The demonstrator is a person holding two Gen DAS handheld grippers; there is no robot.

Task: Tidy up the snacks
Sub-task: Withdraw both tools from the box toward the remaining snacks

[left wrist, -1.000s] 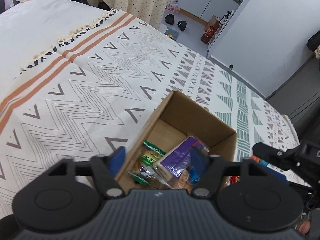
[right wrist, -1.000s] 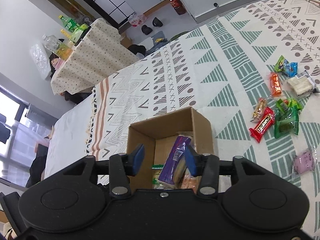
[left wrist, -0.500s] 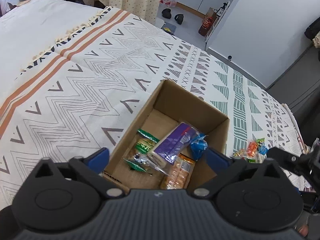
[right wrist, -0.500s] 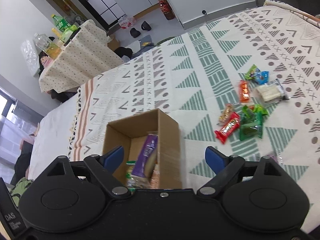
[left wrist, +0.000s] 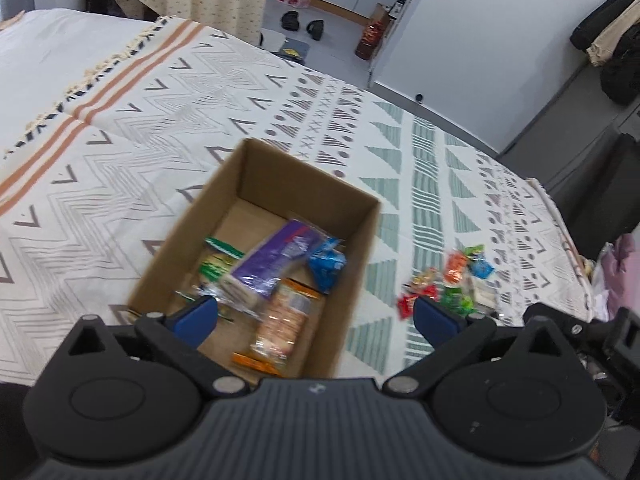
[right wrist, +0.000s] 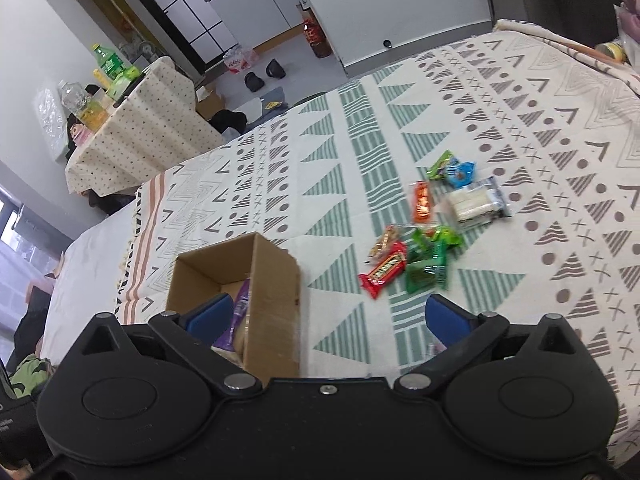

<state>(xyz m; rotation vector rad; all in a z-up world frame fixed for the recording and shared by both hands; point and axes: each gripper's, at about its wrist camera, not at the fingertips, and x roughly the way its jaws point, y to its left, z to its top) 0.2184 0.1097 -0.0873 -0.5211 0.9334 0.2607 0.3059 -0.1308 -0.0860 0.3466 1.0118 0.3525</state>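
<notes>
Cardboard box (left wrist: 256, 264) already held several packets; both your claws, left gripper (left wrist: 316, 316) and right gripper (right wrist: 326, 316), were wide open, empty. Remaining snacks (right wrist: 424, 240) lay beside it on the bedspread (right wrist: 360, 160); best was taking one edge packet.

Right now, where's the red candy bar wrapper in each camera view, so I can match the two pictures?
Left wrist view: the red candy bar wrapper lies low and right of centre, at the near edge of the loose snack pile.
Right wrist view: the wrapper lies just right of centre, at the pile's near left edge.
Shared landmark: the cardboard box, left of the wrapper in both.
</notes>
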